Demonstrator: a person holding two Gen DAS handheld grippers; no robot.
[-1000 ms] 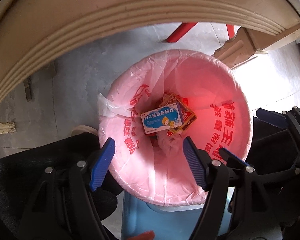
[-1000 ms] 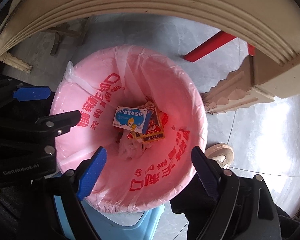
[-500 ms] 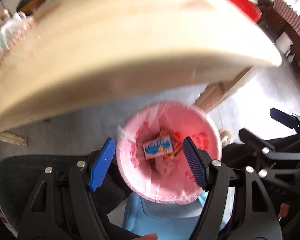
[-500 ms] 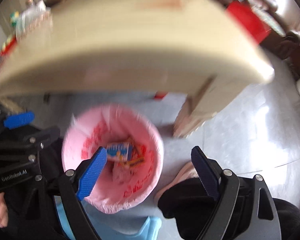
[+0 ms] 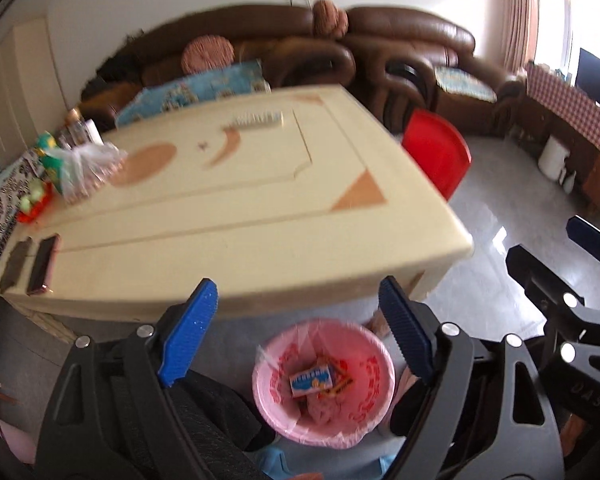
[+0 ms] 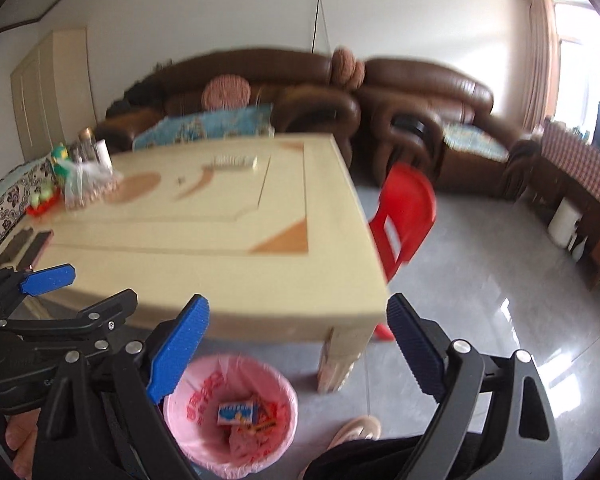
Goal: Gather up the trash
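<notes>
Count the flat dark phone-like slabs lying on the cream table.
2. Both lie side by side at the near left corner of the cream table: a pink-edged dark slab, and a black slab left of it. Blur or clutter could hide others.

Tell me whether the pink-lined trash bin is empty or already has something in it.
Not empty. The pink-lined trash bin stands upright on the floor, holding a blue and white carton, an orange packet and crumpled wrapping at its bottom.

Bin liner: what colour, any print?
Pink bin liner with red printed characters around the inside; clearest in the left wrist view.
</notes>
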